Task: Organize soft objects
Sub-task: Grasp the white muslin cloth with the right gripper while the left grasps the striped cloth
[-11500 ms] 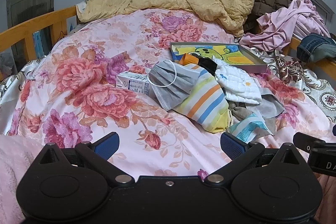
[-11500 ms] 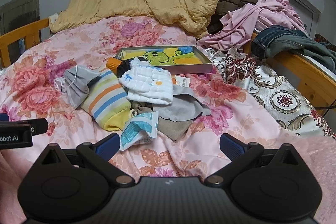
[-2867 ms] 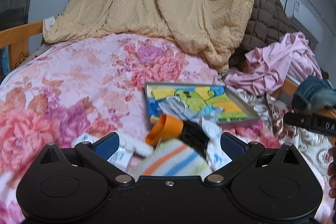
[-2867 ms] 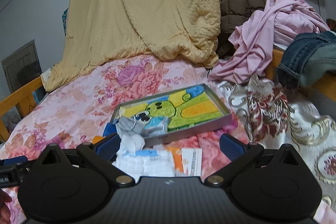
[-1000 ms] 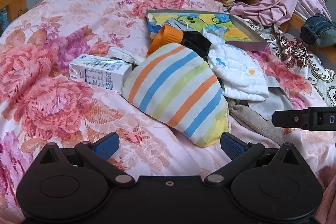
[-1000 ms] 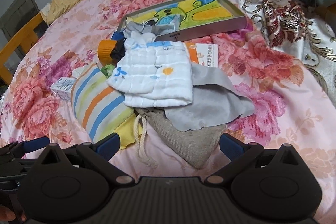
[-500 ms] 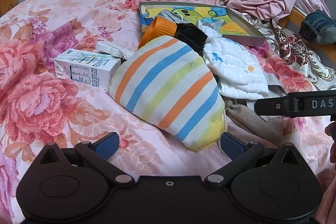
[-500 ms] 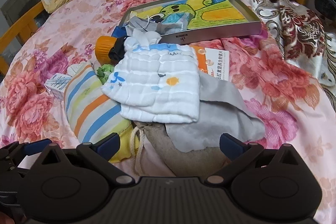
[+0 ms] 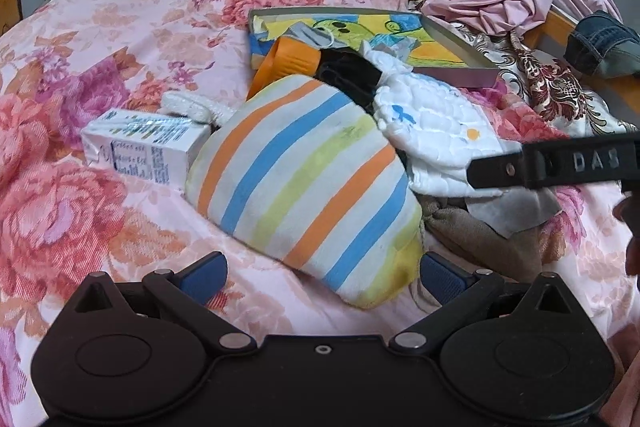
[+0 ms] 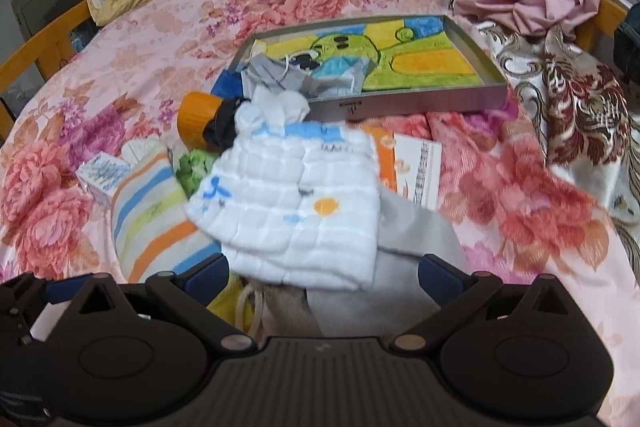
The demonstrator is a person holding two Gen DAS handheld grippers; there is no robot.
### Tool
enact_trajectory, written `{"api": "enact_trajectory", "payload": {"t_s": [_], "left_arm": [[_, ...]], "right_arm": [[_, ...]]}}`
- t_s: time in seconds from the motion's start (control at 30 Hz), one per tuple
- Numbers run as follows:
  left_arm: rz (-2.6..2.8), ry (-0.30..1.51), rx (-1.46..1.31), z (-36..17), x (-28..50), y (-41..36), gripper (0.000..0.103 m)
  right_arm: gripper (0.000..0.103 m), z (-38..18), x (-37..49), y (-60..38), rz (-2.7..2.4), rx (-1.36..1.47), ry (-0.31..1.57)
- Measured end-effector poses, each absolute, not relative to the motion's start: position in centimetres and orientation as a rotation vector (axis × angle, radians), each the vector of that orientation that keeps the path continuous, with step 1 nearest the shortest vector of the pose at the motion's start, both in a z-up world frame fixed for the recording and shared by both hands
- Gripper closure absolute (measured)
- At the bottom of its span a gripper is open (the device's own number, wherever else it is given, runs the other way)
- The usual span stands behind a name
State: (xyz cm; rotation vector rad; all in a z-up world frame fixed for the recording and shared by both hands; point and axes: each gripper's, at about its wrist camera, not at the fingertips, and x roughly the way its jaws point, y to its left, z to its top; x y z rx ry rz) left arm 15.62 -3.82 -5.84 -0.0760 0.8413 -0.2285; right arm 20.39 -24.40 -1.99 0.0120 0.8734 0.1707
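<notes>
The left tool [image 9: 322, 275] is hovering with its blue-padded fingers spread wide, gripping nothing, just short of the striped cushion [image 9: 304, 179] — a plump, soft pillow banded in orange, blue and lime. The right tool [image 10: 323, 277] is likewise gaping wide and empty, its pads flanking the near edge of the white quilted cloth [image 10: 296, 203], a puffy waffle-textured piece lying on a smooth grey cloth [image 10: 416, 231] and a coarse tan drawstring bag [image 10: 280, 307]. All are sitting on the bed's glossy floral cover [image 9: 100, 39]. Beyond them, a stiff-walled shallow box [image 10: 480, 67] is holding a grey face mask [image 10: 276, 75]. An orange-capped bottle [image 9: 292, 59] is lying between cushion and box. The left view alone is showing the milk carton's [image 9: 148, 147] printed side; the right view alone is revealing an orange-and-white leaflet [image 10: 416, 167] — and something green [image 10: 196, 167] under the cloth.
</notes>
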Motion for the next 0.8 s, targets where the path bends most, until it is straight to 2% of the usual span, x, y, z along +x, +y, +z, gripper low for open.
{"api": "enact_trajectory", "payload": {"t_s": [0.47,0.8], "left_arm": [[-0.255,0.783,-0.065,-6.2,17.7,-4.2,0.001],[-0.268,0.779,-0.061,-6.5,18.1,-4.2,0.024]], "right_arm": [[0.0,-2.5,24.2,-24.4,0.227,0.082,0.806],[0.001,-3.7,25.1,-24.0,0.268,0.135,0.825]]}}
